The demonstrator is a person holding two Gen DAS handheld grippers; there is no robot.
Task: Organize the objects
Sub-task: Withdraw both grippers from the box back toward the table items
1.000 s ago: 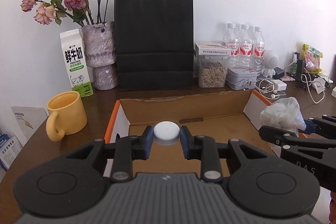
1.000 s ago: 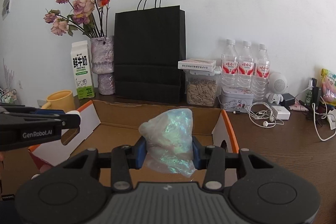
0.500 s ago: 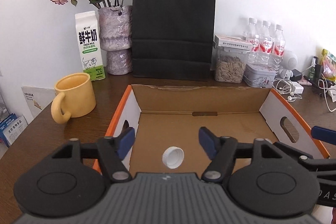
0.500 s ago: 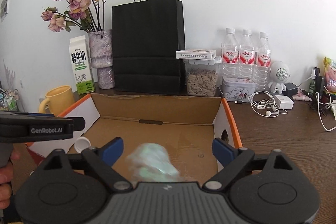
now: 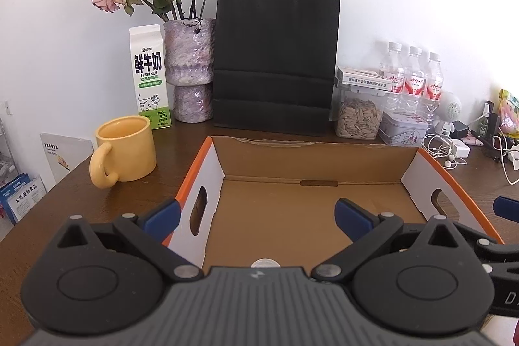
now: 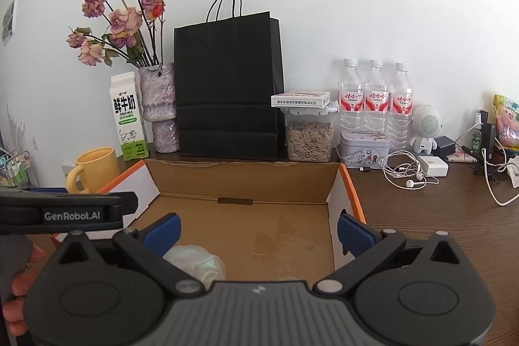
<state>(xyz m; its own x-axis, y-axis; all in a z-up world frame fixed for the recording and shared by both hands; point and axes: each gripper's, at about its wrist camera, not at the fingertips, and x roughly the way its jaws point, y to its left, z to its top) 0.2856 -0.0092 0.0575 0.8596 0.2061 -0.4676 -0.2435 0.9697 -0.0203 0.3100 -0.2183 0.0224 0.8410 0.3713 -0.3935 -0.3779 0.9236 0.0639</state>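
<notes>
Desk [image 5: 181, 138] clutter rings cardboard box [image 5: 311, 158].

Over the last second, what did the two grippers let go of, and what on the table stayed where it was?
Both let go. The left gripper has just been opening and dropped the white cap into the cardboard box. The right gripper has just been opening and released the crumpled plastic bag, now lying on the box floor. Nothing is between either pair of jaws. The mug, milk carton and black bag stayed put.
</notes>
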